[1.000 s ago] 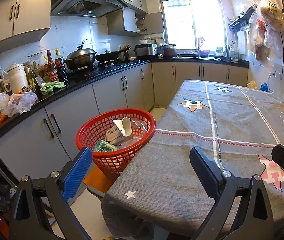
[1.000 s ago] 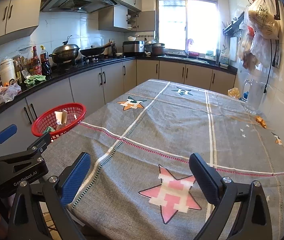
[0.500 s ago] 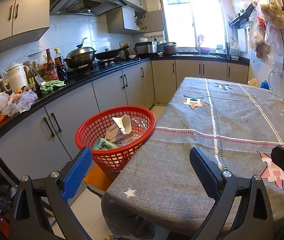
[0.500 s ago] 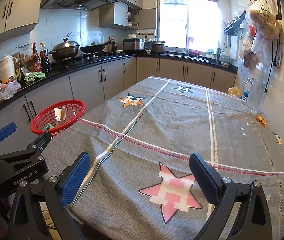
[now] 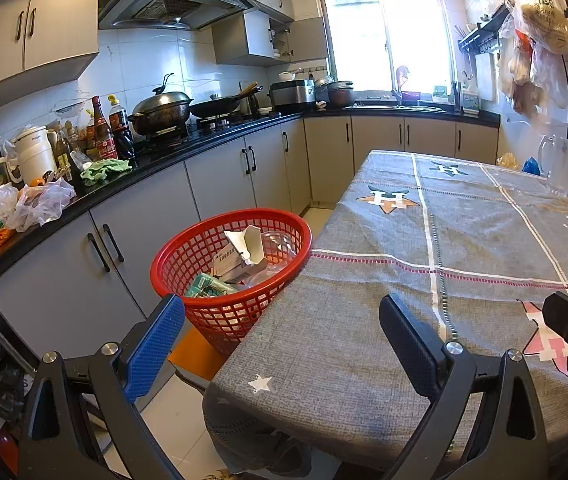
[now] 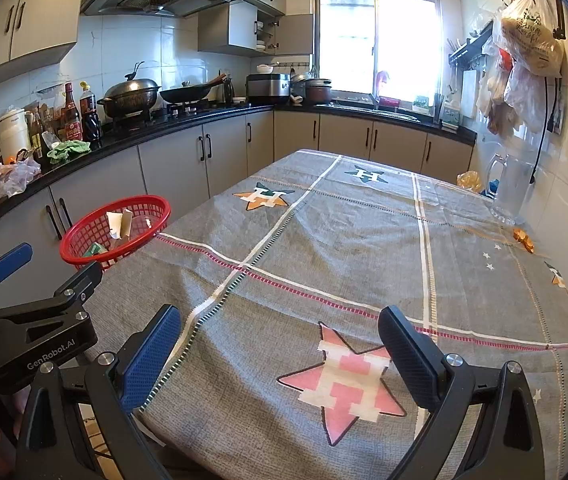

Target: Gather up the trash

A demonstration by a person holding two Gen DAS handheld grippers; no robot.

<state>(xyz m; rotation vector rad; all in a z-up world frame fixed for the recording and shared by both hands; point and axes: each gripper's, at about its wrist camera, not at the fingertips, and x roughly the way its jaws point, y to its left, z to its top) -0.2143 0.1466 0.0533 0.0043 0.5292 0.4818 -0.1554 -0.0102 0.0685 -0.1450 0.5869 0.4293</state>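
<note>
Grey star-patterned tablecloth (image 6: 323,248) looks nearly cleared; red plastic mesh basket (image 5: 231,264) holds cartons, small orange scraps (image 6: 523,239), possibly wrappers, remain; left gripper (image 5: 280,344) and right gripper (image 6: 280,354) spread, empty.

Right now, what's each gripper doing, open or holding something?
Left gripper: open, jaws wide apart, holding nothing.
Right gripper: open, holding nothing.

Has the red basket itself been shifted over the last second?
No. The red basket sits at the same corner of the table, below the same cabinet handles; only the camera drifted slightly.
</note>
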